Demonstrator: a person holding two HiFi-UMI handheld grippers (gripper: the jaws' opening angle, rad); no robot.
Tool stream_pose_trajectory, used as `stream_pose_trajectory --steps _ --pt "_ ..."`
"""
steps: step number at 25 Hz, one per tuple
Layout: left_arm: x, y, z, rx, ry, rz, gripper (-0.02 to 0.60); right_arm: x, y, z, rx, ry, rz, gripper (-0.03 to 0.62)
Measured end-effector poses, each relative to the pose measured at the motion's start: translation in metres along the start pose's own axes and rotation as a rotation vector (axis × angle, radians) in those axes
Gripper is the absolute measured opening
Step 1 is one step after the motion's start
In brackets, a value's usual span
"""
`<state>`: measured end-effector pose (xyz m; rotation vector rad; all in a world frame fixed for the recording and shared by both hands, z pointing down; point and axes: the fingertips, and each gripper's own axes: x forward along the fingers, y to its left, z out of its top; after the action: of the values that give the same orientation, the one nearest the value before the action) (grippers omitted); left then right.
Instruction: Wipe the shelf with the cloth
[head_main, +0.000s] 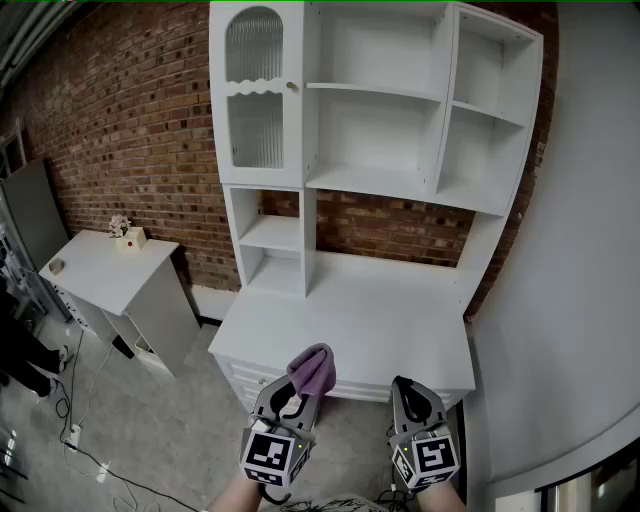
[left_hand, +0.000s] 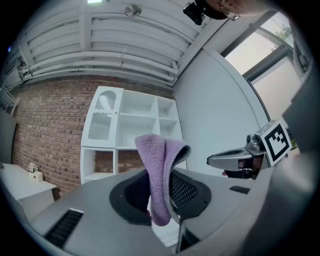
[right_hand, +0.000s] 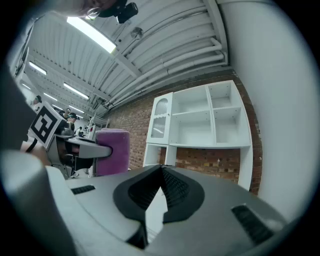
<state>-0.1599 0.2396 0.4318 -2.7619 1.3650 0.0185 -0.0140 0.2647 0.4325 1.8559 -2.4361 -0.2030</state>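
Observation:
A tall white shelf unit (head_main: 380, 180) with open compartments stands against the brick wall, its desk top (head_main: 350, 320) in front of me. My left gripper (head_main: 296, 392) is shut on a folded purple cloth (head_main: 313, 368), held in the air just before the desk's front edge. In the left gripper view the cloth (left_hand: 159, 175) stands up between the jaws of the left gripper (left_hand: 161, 202). My right gripper (head_main: 410, 392) is beside it, shut with nothing in it. The right gripper view shows the right gripper (right_hand: 161, 172), the cloth (right_hand: 112, 151) at left and the shelf unit (right_hand: 200, 125) ahead.
A low white cabinet (head_main: 115, 275) with a small flower pot (head_main: 127, 232) stands at left. Cables (head_main: 80, 440) lie on the grey floor. A grey wall (head_main: 590, 250) runs close along the right side of the shelf unit. The upper left compartment has a glass door (head_main: 255, 90).

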Motion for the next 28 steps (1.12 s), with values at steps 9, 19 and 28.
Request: stream_pose_trajectory --steps 9,19,28 --pt "0.021 0.017 -0.004 -0.001 -0.003 0.007 0.091 0.022 -0.005 -0.007 0.004 0.035 0.001 0.002" --pt "0.031 0.039 -0.018 -0.032 0.01 -0.005 0.091 0.047 -0.007 -0.024 0.038 0.071 -0.024 0.005" --pt "0.057 0.061 -0.04 -0.068 0.053 -0.02 0.091 0.075 -0.012 -0.05 0.031 0.124 -0.018 0.005"
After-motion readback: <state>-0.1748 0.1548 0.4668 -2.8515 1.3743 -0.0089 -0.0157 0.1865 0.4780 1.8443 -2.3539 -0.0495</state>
